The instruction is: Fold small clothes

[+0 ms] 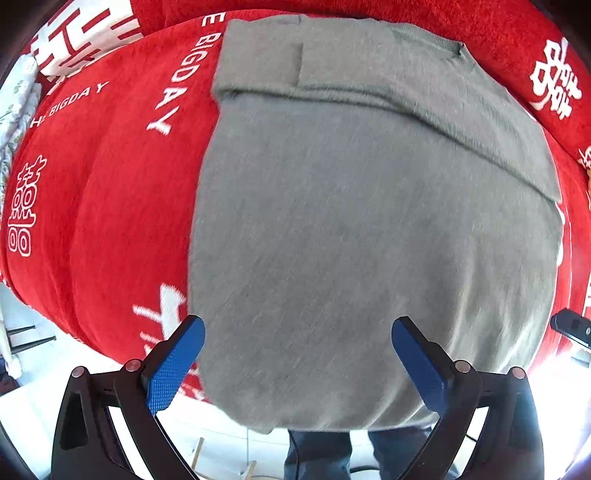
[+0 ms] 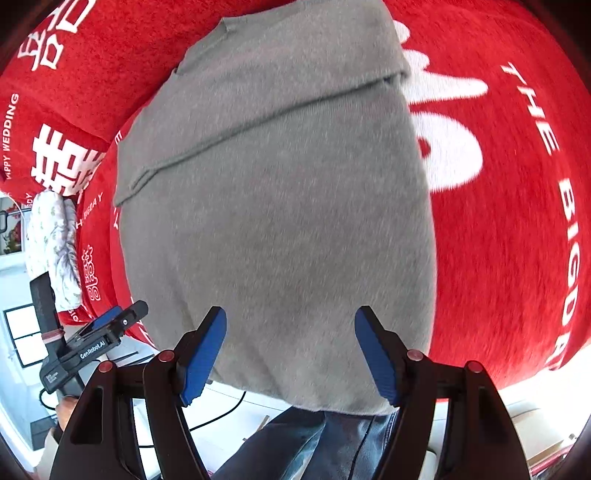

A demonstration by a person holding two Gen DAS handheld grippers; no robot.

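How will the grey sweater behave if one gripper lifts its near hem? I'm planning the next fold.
The grey sweater looks soft knit, so it will probably drape. Its near hem overhangs the red blanket, so it may slide off.

A red plush cover with white printed characters and the words "THE BIGDAY" drapes the surface, curving down over its near edge. A grey knit garment lies flat directly on it, its hem hanging slightly past the near edge and its upper part folded across itself toward the far edge. At the left edge, a white floral-printed cloth lies bunched against the red cover. At the far edge the red fabric rises in a raised fold.
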